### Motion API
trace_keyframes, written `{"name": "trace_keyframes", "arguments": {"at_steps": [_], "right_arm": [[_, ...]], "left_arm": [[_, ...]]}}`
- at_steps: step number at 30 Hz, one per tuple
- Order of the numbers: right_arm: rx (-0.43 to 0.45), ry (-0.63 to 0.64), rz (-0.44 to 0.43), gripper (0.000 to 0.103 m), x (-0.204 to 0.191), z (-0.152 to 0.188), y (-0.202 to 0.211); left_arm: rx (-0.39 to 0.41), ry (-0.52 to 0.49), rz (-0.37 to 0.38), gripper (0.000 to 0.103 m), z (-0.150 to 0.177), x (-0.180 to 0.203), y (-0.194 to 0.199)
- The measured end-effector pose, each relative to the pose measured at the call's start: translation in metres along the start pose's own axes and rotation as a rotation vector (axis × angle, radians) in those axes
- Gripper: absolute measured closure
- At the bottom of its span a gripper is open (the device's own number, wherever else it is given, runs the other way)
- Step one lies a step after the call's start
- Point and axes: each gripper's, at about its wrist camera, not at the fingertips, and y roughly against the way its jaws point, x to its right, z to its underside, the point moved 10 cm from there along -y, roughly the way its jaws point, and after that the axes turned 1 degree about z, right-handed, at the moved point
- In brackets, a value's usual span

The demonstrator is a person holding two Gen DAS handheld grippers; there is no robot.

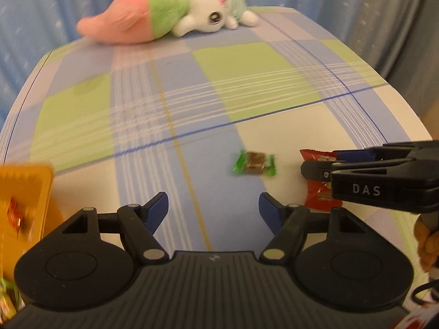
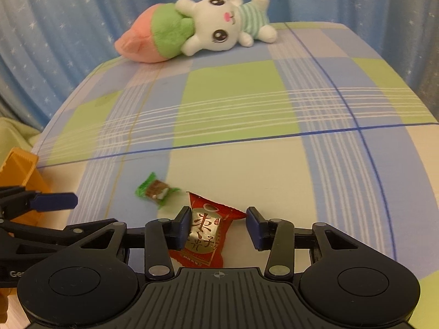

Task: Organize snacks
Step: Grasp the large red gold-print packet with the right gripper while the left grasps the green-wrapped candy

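Observation:
A red snack packet (image 2: 204, 233) lies on the checked cloth between the open fingers of my right gripper (image 2: 218, 226); the left pad touches it, the right pad stands apart. It also shows in the left wrist view (image 1: 319, 189), under the right gripper (image 1: 318, 164). A green-wrapped candy (image 2: 156, 190) lies just left of it, and ahead of my left gripper (image 1: 214, 208) in the left wrist view (image 1: 253, 164). My left gripper is open and empty. An orange box (image 1: 24, 192) with a snack inside sits at the left.
A plush rabbit with a pink and green carrot (image 2: 192, 27) lies at the far edge of the table. Blue starred curtains hang behind. The checked tablecloth (image 2: 233, 104) covers the table. The orange box (image 2: 19, 170) stands at the left edge.

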Motion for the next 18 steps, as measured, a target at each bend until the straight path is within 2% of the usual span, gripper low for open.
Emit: {"name": "trace_keyframes", "arguments": {"at_steps": [3,7,15,18], "right_arm": [[-0.003,-0.030,-0.005,0.058,0.008,0.000,0.004],[0.009,-0.070,0.012,0.043,0.018,0.003,0.013],[0.016,-0.141,0.010,0.042,0.030,0.012,0.028],[0.021,-0.133,0.011,0.042,0.030,0.012,0.030]], "left_arm": [[0.014,-0.084,-0.002,0.034,-0.006,0.009,-0.012],[0.022,-0.160,0.015,0.037,-0.013,0.017,-0.028],[0.047,-0.243,0.026,0.038,-0.025,0.025,-0.044],[0.054,-0.248,0.045,0.045,-0.027,0.029,-0.046]]}}
